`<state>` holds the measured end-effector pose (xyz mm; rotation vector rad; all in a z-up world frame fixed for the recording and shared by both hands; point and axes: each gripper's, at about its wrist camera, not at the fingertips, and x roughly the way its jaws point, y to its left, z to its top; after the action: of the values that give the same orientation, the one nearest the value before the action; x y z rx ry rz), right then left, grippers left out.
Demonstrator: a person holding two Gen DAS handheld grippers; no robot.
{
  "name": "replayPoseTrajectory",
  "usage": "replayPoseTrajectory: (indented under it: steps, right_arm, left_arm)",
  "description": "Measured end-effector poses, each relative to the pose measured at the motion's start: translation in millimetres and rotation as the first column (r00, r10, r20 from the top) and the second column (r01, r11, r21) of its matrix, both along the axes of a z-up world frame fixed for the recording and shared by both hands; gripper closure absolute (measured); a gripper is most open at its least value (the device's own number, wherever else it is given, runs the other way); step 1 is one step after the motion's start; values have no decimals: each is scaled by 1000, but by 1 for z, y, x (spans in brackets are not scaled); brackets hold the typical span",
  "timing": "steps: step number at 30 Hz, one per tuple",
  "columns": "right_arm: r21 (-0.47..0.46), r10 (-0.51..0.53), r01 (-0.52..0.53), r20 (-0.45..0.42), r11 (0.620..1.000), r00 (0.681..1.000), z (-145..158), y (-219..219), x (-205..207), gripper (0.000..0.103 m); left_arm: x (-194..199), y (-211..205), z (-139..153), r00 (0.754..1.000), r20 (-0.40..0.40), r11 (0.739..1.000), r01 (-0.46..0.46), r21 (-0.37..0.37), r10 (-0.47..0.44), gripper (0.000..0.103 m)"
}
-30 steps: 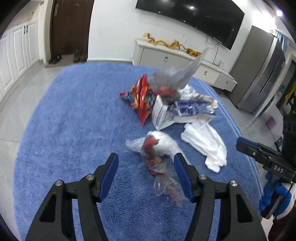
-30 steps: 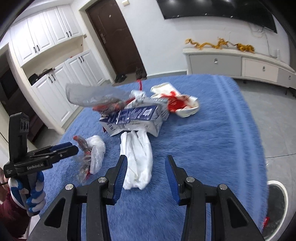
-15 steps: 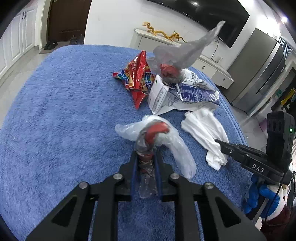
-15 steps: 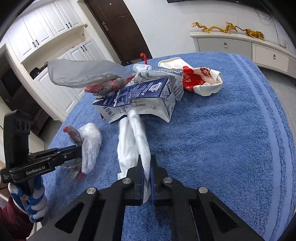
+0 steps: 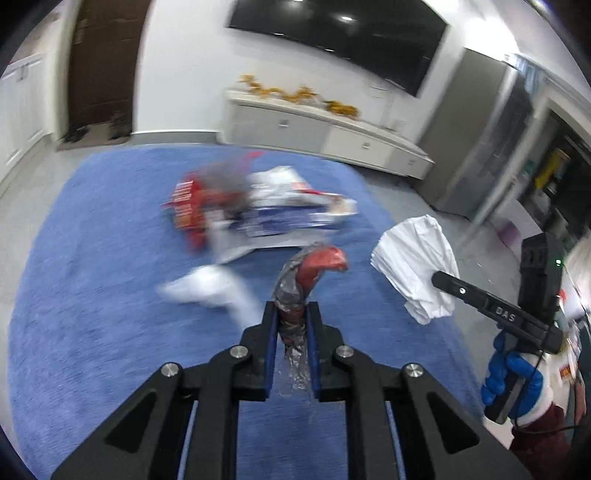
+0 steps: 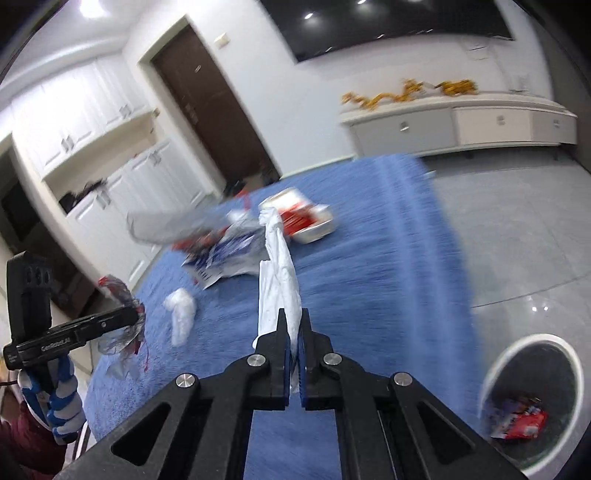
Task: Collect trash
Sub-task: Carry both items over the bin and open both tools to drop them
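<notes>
A blue cloth (image 5: 92,280) covers the table in a white-walled room with a dark screen (image 5: 340,29), a low white sideboard (image 6: 458,122) and a brown door (image 6: 210,107); on the cloth lies a blurred heap of trash: a red snack packet (image 5: 186,206), a blue-and-white carton (image 5: 291,218) and a white wad (image 6: 181,314) lying apart; a white bin (image 6: 532,402) stands on the grey floor just past the table edge, a red wrapper already inside. The left gripper (image 5: 291,317) is clamped on a clear plastic wrapper with red inside (image 5: 314,266), lifted off the cloth; the right gripper (image 6: 293,328) pinches a white tissue (image 6: 277,273), also raised. Lettering reads "DAS" on the right tool and "GenRobot.AI" on the left.
</notes>
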<state>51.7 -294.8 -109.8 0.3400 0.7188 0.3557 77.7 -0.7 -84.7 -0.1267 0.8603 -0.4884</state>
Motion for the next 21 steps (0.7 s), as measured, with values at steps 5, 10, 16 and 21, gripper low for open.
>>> replayPoseTrajectory:
  steps: [5, 10, 16, 21]
  right_arm:
    - [2, -159, 159, 34, 987, 987, 11, -71, -36, 99]
    - [-15, -297, 297, 19, 955, 955, 3, -132, -67, 99]
    - [-29, -421, 420, -57, 907, 905, -35, -186, -86, 99]
    - [-26, -483, 485, -150, 874, 863, -80, -217, -82, 99]
  left_arm:
    - [1, -78, 4, 989, -8, 988, 151, 13, -151, 89]
    - [-2, -159, 1, 957, -13, 956, 289, 47, -289, 89]
    - [-1, -252, -11, 911, -43, 906, 412, 94, -410, 89]
    - [4, -322, -29, 891, -62, 877, 454, 159, -450, 89]
